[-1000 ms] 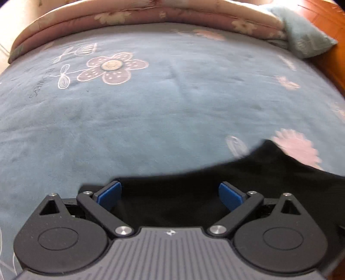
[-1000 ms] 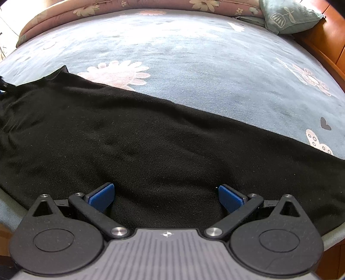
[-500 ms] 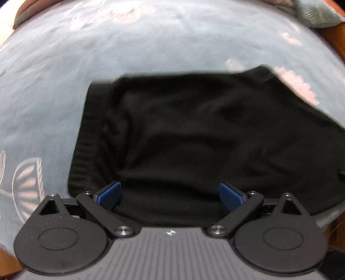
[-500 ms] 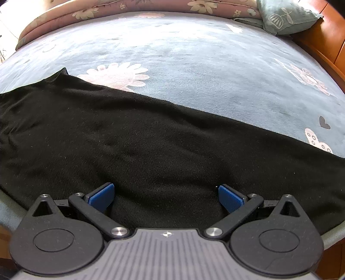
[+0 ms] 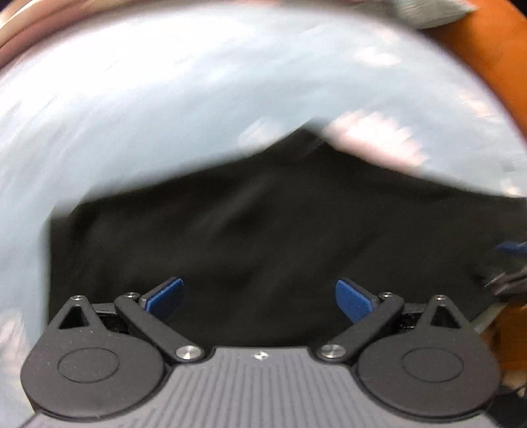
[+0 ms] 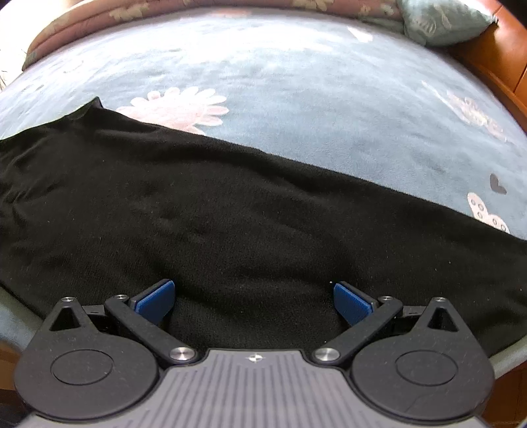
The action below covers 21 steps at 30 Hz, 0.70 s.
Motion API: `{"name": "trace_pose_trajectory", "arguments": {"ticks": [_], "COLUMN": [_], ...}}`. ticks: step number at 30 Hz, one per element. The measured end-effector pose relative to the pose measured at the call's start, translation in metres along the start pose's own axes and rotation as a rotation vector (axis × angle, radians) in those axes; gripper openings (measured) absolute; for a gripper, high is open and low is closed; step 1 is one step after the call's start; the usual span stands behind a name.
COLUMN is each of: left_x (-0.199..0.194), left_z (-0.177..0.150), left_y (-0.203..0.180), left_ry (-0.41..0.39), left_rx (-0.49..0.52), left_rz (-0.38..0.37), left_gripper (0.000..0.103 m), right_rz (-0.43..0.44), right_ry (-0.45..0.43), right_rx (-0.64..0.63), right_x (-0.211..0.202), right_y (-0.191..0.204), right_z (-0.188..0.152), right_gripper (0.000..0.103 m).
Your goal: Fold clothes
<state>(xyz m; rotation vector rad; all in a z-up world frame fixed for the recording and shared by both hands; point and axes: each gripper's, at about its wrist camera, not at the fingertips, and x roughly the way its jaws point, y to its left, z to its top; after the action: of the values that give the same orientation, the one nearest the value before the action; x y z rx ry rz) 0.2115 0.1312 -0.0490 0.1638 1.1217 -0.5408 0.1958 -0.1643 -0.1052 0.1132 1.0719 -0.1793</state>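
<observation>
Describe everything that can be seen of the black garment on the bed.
The black garment is a soft, knit-looking cloth, matte and plain, with no print visible. It lies spread nearly flat on the blue flowered bedspread, with shallow wrinkles and a pointed corner at its far left edge. Its far edge runs diagonally and covers part of a pink flower. The left wrist view is blurred but shows a straight left edge. Both grippers are open above it; neither grips it.

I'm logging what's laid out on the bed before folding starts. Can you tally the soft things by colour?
Black: 1, the garment
Blue with flowers: 1, the bedspread
Pink floral: 1, the rolled quilt
Pale green: 1, the pillow
Total: 4
</observation>
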Motion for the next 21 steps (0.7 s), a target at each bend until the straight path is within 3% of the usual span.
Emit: {"name": "trace_pose_trajectory", "arguments": {"ticks": [3, 5, 8, 13, 18, 21], "left_x": [0.026, 0.050, 0.084, 0.088, 0.060, 0.071], "left_z": [0.043, 0.060, 0.075, 0.093, 0.091, 0.085], "left_y": [-0.029, -0.041, -0.048, -0.038, -0.048, -0.060], "left_ry": [-0.069, -0.081, -0.087, -0.121, -0.121, -0.080], "left_rx": [0.059, 0.088, 0.119, 0.117, 0.122, 0.158], "left_rz": [-0.139, -0.171, -0.133, -0.061, -0.150, -0.192], "left_gripper": [0.099, 0.099, 0.099, 0.098, 0.099, 0.099], "right_rz": [-0.007, -0.008, -0.006, -0.020, -0.017, -0.019], "right_ry": [0.020, 0.014, 0.004, -0.026, -0.041, -0.047], "right_rx": [0.020, 0.021, 0.030, 0.043, 0.041, 0.045], "right_x": [0.000, 0.000, -0.001, 0.000, 0.000, 0.000], "right_y": [0.001, 0.001, 0.000, 0.001, 0.000, -0.001], "right_z": [0.002, 0.000, -0.002, -0.005, -0.006, -0.007], "right_gripper": [0.103, 0.103, 0.103, 0.103, 0.103, 0.103]}}
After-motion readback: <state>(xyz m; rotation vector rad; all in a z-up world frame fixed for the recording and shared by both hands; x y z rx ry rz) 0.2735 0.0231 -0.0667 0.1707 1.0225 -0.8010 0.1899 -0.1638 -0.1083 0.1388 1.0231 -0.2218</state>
